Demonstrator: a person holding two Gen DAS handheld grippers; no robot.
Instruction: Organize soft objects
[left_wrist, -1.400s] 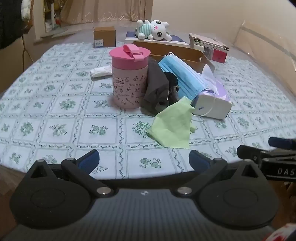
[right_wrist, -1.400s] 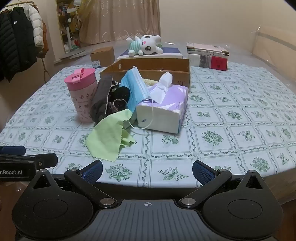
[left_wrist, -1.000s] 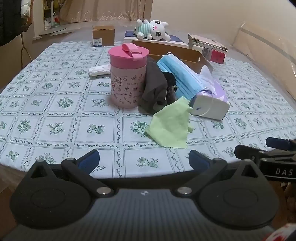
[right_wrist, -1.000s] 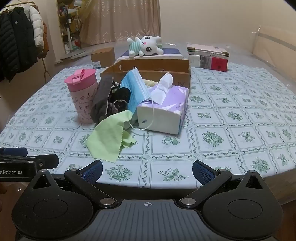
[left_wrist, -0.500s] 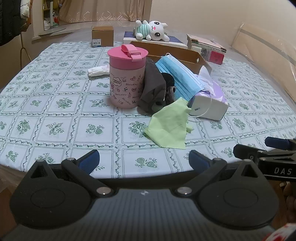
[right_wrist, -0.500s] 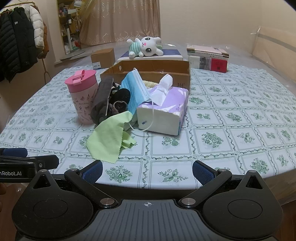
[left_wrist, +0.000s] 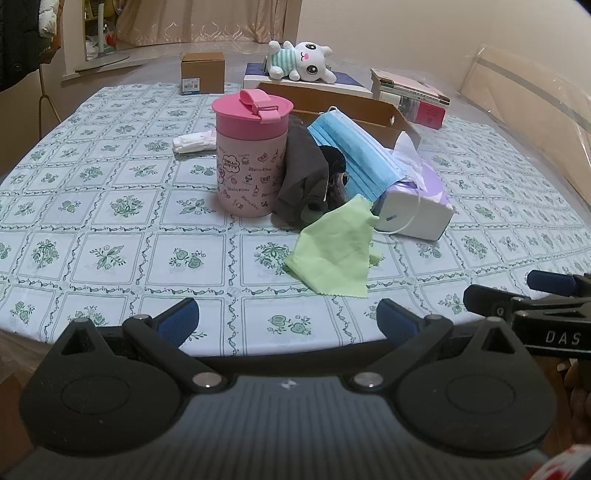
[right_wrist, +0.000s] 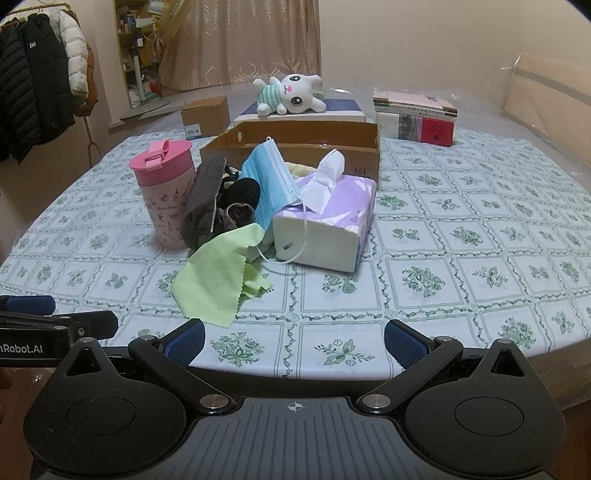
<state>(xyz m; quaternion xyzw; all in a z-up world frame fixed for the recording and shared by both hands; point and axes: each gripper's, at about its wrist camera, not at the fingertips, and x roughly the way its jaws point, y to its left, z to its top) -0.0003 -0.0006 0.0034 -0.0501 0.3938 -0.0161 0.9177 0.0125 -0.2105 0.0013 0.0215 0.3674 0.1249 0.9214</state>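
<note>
while both grippers hang at the bench (left_wrist: 110, 177) edge, fingers released, the green cloth (left_wrist: 338, 248) lies just in front of the tissue box (right_wrist: 325, 225), nearer the left gripper (left_wrist: 288, 319) than the right gripper (right_wrist: 293, 338).

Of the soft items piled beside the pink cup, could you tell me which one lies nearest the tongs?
The light green cloth, spread flat on the tablecloth in front of the pile. The blue face mask and dark garment sit farther back, propped up.

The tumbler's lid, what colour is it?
The lid is bright pink, clearest in the left wrist view.
</note>
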